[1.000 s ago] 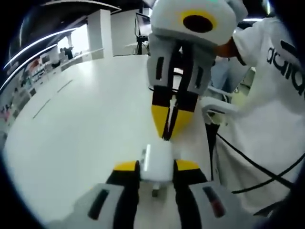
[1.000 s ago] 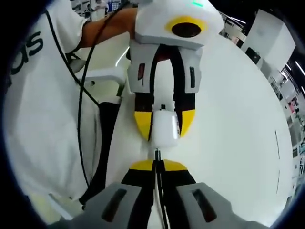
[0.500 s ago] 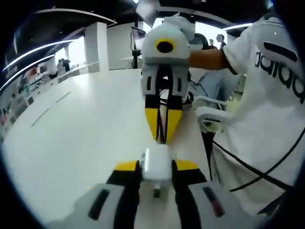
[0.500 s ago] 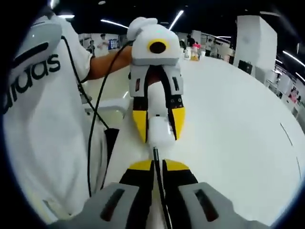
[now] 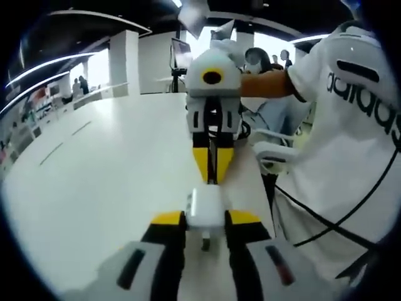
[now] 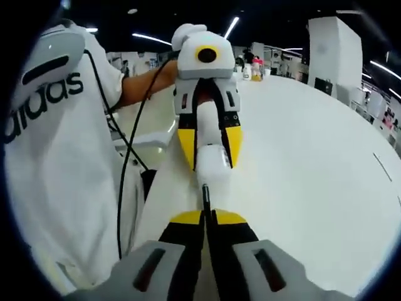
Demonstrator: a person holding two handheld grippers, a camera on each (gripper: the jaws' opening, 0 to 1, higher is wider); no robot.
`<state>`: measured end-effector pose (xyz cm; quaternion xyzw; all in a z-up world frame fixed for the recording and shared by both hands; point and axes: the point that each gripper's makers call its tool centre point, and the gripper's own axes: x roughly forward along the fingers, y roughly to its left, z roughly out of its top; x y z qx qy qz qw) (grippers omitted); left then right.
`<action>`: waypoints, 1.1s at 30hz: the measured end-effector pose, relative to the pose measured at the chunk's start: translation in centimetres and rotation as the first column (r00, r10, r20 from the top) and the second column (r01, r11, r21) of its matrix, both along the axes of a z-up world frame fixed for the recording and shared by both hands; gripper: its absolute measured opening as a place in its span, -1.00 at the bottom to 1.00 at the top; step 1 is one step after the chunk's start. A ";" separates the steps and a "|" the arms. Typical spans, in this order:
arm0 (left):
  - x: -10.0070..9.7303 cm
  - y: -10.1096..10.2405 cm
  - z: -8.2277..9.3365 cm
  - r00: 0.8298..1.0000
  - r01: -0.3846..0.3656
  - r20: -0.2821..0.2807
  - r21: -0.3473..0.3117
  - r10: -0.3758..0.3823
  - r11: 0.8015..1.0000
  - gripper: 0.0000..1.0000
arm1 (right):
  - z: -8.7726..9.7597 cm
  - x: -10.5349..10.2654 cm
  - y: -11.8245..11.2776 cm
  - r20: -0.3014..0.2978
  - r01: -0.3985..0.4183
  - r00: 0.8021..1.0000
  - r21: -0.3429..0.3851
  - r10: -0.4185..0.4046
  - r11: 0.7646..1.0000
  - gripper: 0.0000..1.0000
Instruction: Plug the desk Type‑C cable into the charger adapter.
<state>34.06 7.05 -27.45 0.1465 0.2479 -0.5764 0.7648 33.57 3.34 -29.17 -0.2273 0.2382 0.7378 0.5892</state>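
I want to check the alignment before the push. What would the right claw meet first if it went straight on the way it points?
Likely the white charger adapter held in the left claw. The cable in the right claw points at its near end; whether it already touches is unclear.

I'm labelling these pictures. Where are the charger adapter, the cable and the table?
charger adapter (image 5: 205, 210): left gripper view, its white top face.
cable (image 6: 205, 196): right gripper view, the dark plug end above the jaws.
table (image 6: 313, 175): right gripper view, bare white top.
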 end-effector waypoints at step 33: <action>0.7 -0.3 -0.3 0.990 -0.134 -0.051 -0.100 0.129 0.986 -0.51 | -0.3 -0.2 0.3 -0.067 0.138 0.987 -0.085 -0.144 0.987 -1.00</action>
